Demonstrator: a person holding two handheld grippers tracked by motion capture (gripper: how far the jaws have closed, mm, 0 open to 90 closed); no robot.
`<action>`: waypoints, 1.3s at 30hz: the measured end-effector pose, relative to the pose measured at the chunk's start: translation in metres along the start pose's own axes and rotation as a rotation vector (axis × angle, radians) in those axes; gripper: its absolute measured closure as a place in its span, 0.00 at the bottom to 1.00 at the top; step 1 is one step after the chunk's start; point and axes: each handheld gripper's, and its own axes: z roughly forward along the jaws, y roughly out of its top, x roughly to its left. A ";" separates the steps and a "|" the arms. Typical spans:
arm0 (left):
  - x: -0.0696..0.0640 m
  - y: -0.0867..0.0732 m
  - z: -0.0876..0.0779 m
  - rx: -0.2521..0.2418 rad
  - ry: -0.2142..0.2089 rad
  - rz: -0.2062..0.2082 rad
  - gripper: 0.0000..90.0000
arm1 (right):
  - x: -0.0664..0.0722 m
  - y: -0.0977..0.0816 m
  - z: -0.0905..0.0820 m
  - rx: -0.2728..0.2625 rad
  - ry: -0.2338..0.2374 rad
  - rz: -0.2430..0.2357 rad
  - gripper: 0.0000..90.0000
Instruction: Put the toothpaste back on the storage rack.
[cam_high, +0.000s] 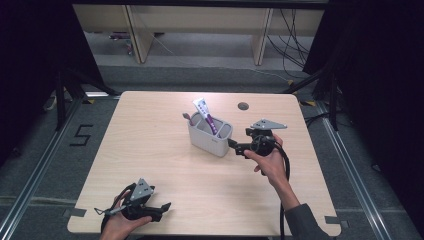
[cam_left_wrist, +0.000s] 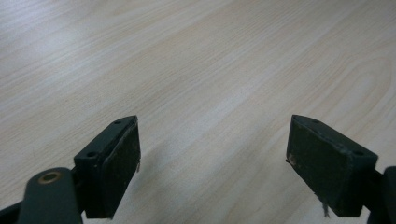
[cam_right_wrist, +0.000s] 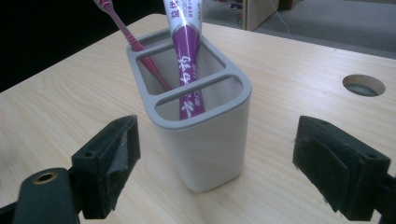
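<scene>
High view: white toothbrush holder (cam_high: 210, 136) mid-surface (cam_high: 165, 165), toothpaste tube (cam_high: 206, 113) and pink toothbrush (cam_high: 188, 117) inside. Right hand-held gripper (cam_high: 235, 147) spread at holder's 4 o'clock, touching nothing; left hand-held gripper (cam_high: 162, 207) spread, idle at 7 o'clock. Best: centre jaws round holder before squeezing.

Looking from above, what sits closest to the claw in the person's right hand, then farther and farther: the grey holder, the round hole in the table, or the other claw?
1. Grey holder, just left of the right claw.
2. Round hole, behind it.
3. Left claw, at the near-left edge.
</scene>
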 end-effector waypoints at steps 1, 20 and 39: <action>0.000 0.000 0.000 0.001 0.000 0.002 0.19 | 0.000 -0.001 -0.001 0.000 0.004 -0.006 0.18; 0.001 0.000 0.000 -0.003 0.006 -0.005 0.19 | 0.004 -0.026 -0.014 0.018 0.001 0.022 0.18; 0.001 -0.008 -0.010 -0.023 0.023 -0.031 0.19 | 0.006 -0.058 -0.026 0.043 -0.035 0.003 0.18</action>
